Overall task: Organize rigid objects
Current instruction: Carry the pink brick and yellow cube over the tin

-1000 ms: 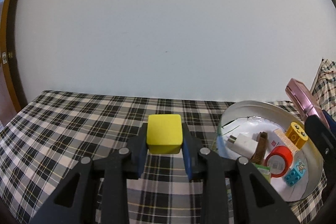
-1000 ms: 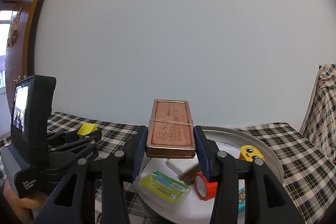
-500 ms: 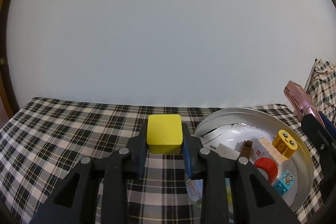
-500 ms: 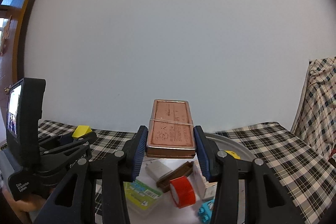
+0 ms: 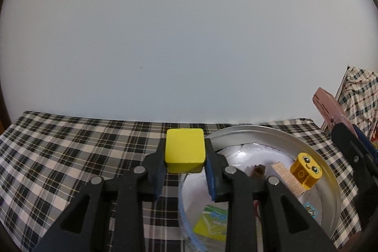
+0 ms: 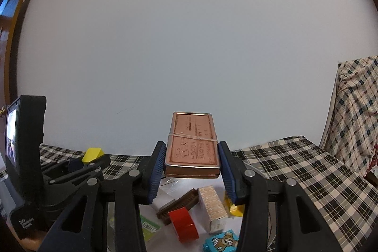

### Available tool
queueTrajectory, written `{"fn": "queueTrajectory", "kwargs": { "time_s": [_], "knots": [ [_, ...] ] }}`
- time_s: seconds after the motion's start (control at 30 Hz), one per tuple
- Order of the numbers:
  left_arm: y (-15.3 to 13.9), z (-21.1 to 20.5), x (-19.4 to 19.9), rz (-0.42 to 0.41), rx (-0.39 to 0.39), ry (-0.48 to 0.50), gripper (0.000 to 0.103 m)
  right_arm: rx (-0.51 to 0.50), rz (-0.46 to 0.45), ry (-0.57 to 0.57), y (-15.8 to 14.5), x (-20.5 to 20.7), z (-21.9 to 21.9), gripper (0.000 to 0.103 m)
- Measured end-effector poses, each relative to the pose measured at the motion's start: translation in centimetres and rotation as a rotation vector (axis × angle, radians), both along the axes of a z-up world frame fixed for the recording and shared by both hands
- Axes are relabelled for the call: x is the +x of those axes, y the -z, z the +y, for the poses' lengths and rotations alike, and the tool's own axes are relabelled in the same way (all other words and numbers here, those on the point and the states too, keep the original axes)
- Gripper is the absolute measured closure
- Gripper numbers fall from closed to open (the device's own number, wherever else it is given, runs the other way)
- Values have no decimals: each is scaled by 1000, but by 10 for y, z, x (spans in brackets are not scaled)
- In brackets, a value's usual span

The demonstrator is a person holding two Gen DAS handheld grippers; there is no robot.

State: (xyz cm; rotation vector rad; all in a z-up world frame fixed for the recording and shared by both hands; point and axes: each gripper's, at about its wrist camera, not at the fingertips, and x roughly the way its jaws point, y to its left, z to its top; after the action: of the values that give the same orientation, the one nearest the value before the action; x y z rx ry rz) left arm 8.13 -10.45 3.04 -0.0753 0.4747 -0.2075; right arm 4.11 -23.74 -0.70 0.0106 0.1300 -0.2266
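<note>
A: What do the jaws hold?
B: The left gripper [image 5: 184, 165] clamps a yellow block [image 5: 184, 150] above the checked tabletop [image 5: 70, 145], just at nine o'clock of the metal basin [image 5: 326, 162].
A: And the other?
B: The right gripper [image 6: 191, 172] grips a copper tin [image 6: 191, 145] over the basin's toys, red tape roll [image 6: 183, 224] at six o'clock.

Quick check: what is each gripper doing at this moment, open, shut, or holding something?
Left gripper: shut on the yellow block.
Right gripper: shut on the copper tin.
</note>
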Motion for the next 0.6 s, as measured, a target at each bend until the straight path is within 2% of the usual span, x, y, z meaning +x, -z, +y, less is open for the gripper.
{"fn": "queueTrajectory", "kwargs": {
  "time_s": [0.6],
  "knots": [
    [5, -8, 2, 3, 27, 31, 75, -7, -10, 69, -3, 5, -17, 56]
  ]
}}
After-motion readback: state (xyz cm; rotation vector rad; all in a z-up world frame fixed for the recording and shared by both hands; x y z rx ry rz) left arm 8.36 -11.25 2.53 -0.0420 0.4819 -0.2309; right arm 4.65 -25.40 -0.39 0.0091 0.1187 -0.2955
